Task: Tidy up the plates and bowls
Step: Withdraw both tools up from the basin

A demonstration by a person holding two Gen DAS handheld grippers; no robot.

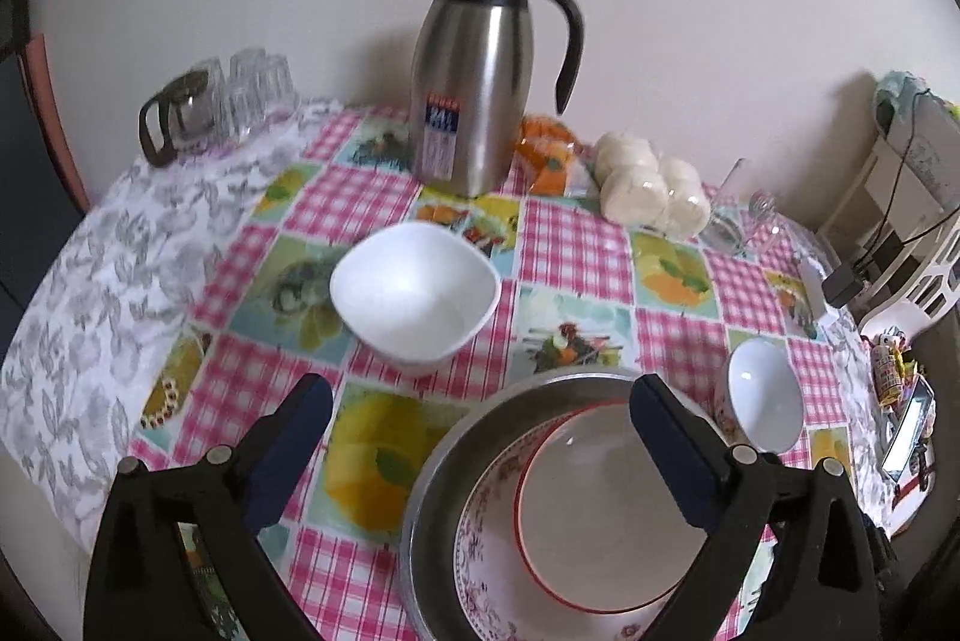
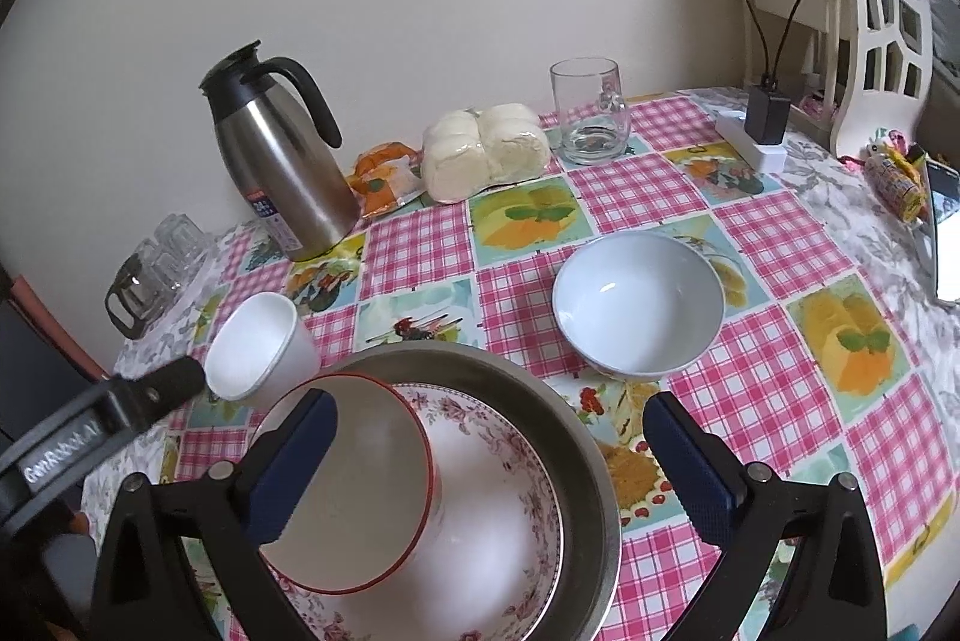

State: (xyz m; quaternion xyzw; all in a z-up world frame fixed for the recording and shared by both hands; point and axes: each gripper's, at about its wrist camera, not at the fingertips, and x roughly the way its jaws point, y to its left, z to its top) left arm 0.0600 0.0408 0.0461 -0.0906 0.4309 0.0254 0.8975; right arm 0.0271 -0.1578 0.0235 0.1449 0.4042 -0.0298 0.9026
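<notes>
- The left gripper has its jaws wide apart. Nothing is between them. It hangs over the table, pointing down at the dishes.
- The right gripper also has its jaws wide apart and holds nothing. One finger sits over the stack, the other over the tablecloth.
- A big metal bowl sits near the front of the table. Inside it lies a flowered plate. On that plate rests a red-rimmed bowl. They are nested, biggest at the bottom, so the pile stays neat and does not tip.
- Two bowls are not in the pile yet. A square white bowl stands alone, to the left of the stack. A small round white bowl stands alone, to its right.
- I think each gripper is open and ready to grab the loose bowl on its own side.
- A steel thermos jug, wrapped buns and a glass mug stand at the back by the wall, out of the way.
</notes>
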